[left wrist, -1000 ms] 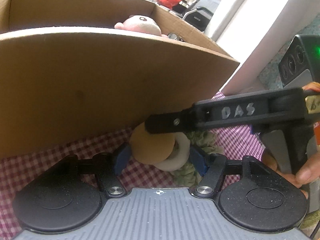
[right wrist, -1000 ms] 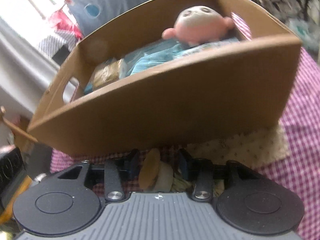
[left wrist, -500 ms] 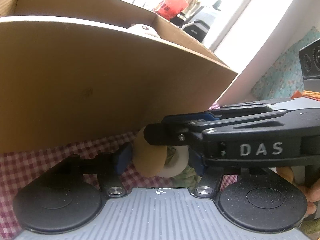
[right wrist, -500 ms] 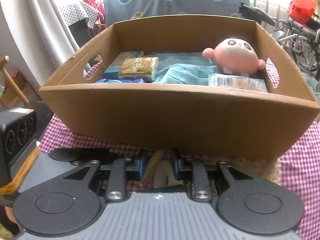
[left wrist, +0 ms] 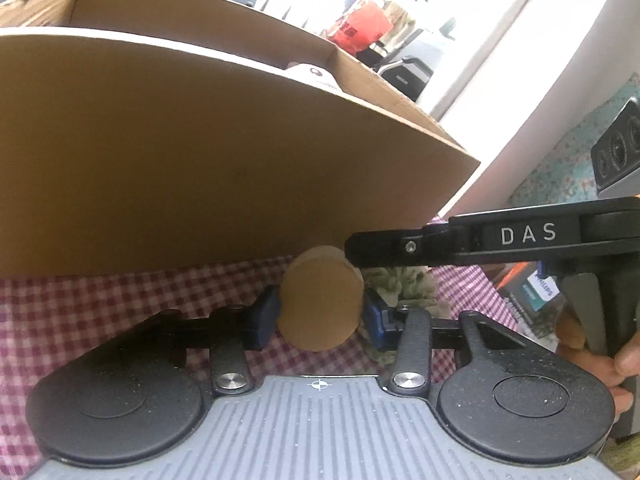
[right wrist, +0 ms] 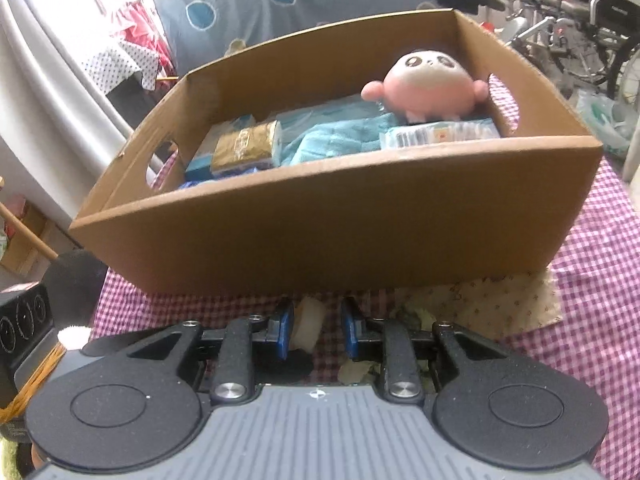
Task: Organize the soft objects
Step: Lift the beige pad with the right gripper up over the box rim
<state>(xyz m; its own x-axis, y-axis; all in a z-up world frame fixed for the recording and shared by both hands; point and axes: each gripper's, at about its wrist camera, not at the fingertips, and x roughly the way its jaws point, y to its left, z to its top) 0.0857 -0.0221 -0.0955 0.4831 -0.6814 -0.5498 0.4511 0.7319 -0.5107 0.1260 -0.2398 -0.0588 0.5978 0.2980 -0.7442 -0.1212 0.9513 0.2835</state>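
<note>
My left gripper (left wrist: 320,314) is shut on a round tan sponge puff (left wrist: 320,300), held just above the checked cloth in front of the cardboard box (left wrist: 200,152). My right gripper (right wrist: 314,330) is shut on a white round puff (right wrist: 308,320) in front of the same box (right wrist: 340,232); its arm crosses the left wrist view at right (left wrist: 500,240). A crumpled olive-green cloth (left wrist: 396,280) lies under both grippers. Inside the box sit a pink plush toy (right wrist: 428,84), a blue towel (right wrist: 336,136) and packets.
A beige dotted cloth (right wrist: 492,300) lies on the pink checked tablecloth (right wrist: 592,300) by the box's front right. A gold packet (right wrist: 248,148) and a tissue pack (right wrist: 436,134) are in the box. A black device (right wrist: 24,324) stands at the left.
The two puffs, held together before, are now separated: the tan one stays in my left gripper, the white one went with my right gripper, which lifted and pulled away.
</note>
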